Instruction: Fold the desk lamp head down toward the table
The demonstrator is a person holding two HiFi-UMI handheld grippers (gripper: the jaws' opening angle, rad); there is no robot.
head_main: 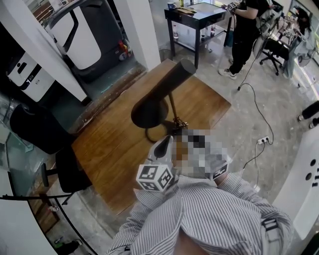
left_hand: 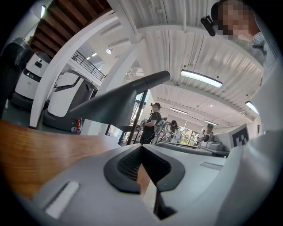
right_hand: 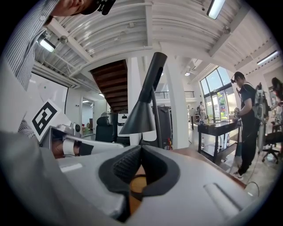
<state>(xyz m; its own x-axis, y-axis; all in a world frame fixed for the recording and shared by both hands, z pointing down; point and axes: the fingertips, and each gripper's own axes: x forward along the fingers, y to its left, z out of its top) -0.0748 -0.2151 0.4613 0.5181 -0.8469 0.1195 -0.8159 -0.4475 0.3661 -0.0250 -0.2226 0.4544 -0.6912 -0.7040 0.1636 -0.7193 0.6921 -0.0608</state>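
A dark desk lamp stands on the wooden table (head_main: 114,149). Its cone-shaped head (head_main: 158,97) tilts on a thin stem (head_main: 173,107), with the tube end pointing up and to the right. My left gripper (head_main: 164,145) hovers just in front of the lamp base with its marker cube close to my chest. In the left gripper view the jaws (left_hand: 141,149) are shut and empty, with the lamp head (left_hand: 119,103) ahead and above. The right gripper (right_hand: 140,150) is also shut on nothing, and the lamp head (right_hand: 143,112) rises beyond it. A mosaic patch hides most of it in the head view.
A black office chair (head_main: 65,172) sits at the table's left edge. A white machine (head_main: 82,35) stands behind a pillar. A person stands by a black desk (head_main: 197,15) at the back right. A power strip (head_main: 262,140) and its cable lie on the floor to the right.
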